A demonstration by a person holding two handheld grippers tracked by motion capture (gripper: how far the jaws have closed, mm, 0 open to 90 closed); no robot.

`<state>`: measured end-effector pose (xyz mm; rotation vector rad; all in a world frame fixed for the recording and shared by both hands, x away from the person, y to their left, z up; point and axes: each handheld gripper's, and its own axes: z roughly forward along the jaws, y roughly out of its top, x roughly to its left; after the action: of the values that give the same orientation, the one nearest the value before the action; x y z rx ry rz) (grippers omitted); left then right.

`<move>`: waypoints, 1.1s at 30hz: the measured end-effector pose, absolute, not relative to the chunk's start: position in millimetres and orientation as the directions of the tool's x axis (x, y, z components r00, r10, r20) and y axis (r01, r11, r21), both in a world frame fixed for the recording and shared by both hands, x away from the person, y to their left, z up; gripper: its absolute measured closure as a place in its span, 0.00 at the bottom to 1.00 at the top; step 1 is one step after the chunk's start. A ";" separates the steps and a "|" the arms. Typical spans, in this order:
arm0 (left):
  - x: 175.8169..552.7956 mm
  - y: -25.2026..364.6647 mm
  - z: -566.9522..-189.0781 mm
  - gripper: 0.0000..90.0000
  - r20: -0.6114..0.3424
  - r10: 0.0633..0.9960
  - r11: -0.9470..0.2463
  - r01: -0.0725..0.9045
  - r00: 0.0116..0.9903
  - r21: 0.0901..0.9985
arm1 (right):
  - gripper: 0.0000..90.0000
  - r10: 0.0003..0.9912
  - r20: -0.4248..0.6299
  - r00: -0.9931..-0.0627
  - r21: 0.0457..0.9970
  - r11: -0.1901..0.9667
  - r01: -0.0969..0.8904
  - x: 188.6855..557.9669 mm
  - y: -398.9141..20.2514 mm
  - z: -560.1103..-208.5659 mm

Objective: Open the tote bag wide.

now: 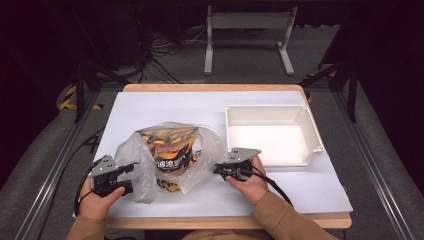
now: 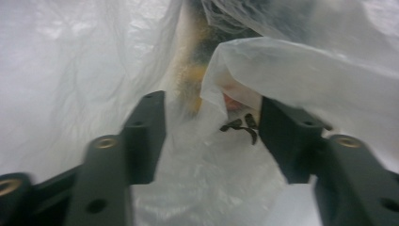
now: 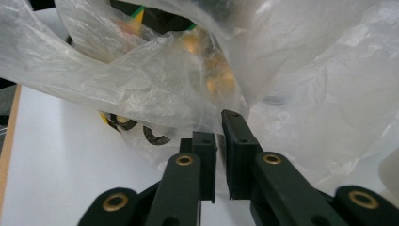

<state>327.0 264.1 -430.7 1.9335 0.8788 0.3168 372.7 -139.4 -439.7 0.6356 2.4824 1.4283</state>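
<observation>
A clear plastic bag [image 1: 145,165] lies on the white table cover with a yellow and black snack packet [image 1: 172,147] inside it. My left gripper [image 1: 131,174] is at the bag's left side. In the left gripper view its jaws [image 2: 211,106] stand well apart, and loose bag film [image 2: 207,165] hangs between them untouched by the pads. My right gripper [image 1: 216,170] is at the bag's right edge. Its jaws [image 3: 220,127] are a narrow gap apart, tips right against the bag film [image 3: 155,89].
An empty white plastic bin [image 1: 315,135] stands to the right of the bag, close behind my right hand. The white table cover [image 1: 150,107] runs to a wooden table edge. Metal frame rails flank the table on both sides.
</observation>
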 end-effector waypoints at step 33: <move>313.9 285.2 -353.5 0.24 -0.083 0.737 -0.122 0.253 0.671 0.960 | 0.66 0.478 0.018 -0.878 0.936 0.300 0.183 345.6 -179.7 -399.1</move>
<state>313.9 285.2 -353.5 1.6883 0.8101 0.5028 345.6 -179.7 -399.1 0.6021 2.3061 1.6067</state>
